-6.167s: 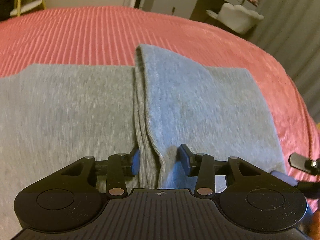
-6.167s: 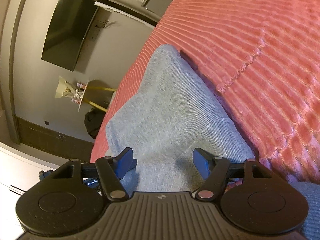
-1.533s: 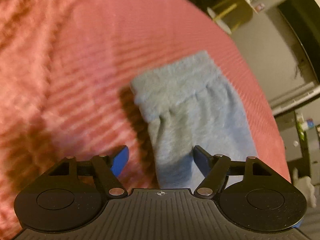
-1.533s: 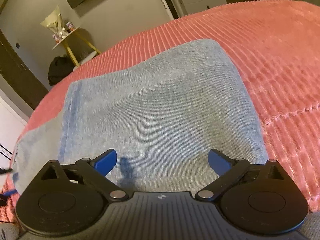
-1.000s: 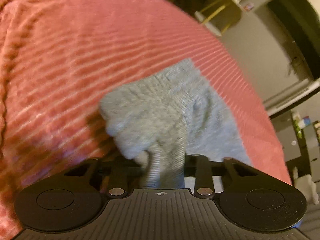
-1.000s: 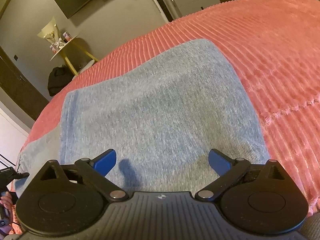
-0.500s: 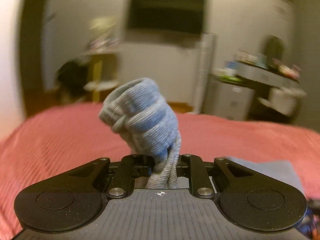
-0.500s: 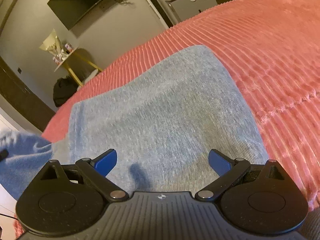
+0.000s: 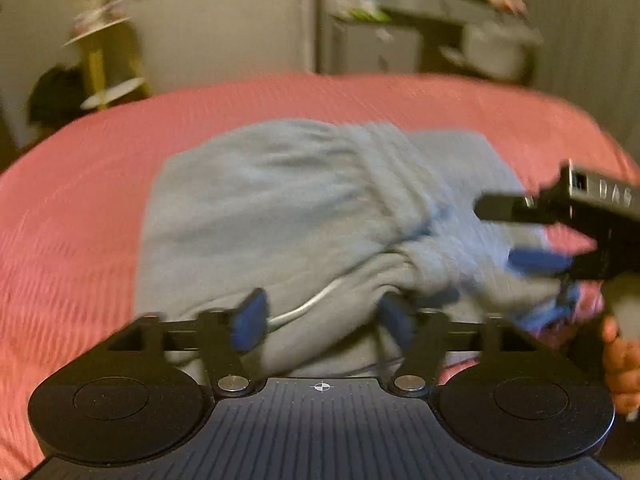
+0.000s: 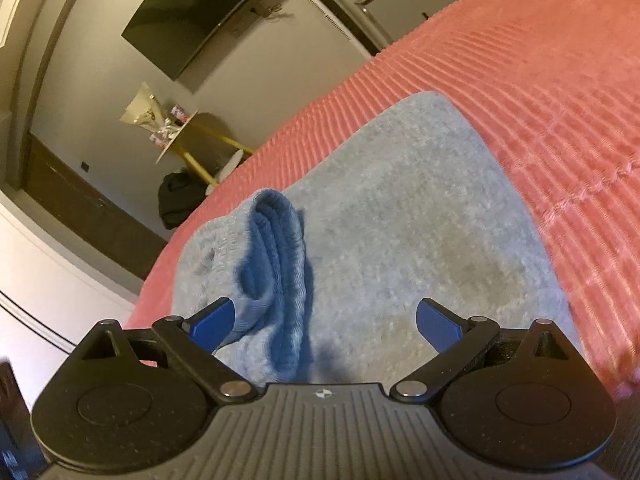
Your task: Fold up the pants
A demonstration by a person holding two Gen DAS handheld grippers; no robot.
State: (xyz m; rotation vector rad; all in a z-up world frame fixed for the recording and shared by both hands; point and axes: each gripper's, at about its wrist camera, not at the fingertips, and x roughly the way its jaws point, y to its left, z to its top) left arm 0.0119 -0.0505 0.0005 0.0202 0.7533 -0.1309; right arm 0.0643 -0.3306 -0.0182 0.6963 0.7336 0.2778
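The pants [image 9: 280, 208] lie folded on the pink bed [image 9: 72, 208], with the cuff end [image 10: 276, 264] brought over onto the wider part and left in a rumpled ridge.

The left tongs [image 9: 320, 320] have just been opening; their blue pads now stand well apart, and although cloth and a pale drawstring [image 9: 304, 306] bulge up between them, nothing looks pinched. The right tongs [image 10: 324, 322] are spread wide too, hovering low over the fabric and gripping nothing.

The likely trouble lies on the left first: the freed cuff sits bunched rather than flat, so it may slump or roll off the layer below, and the left pads could snag the drawstring on pulling away and drag the fold open. On the right, a press made before the ridge is smoothed would set a crooked crease.

The left wrist view is smeared by blur but shows the whole bundle, the drawstring, and the right tongs [image 9: 536, 260] with a hand [image 9: 620, 364] at the far side. The right wrist view is sharp and shows the cuff's ribbing and the flat lower layer, but not the left tongs.
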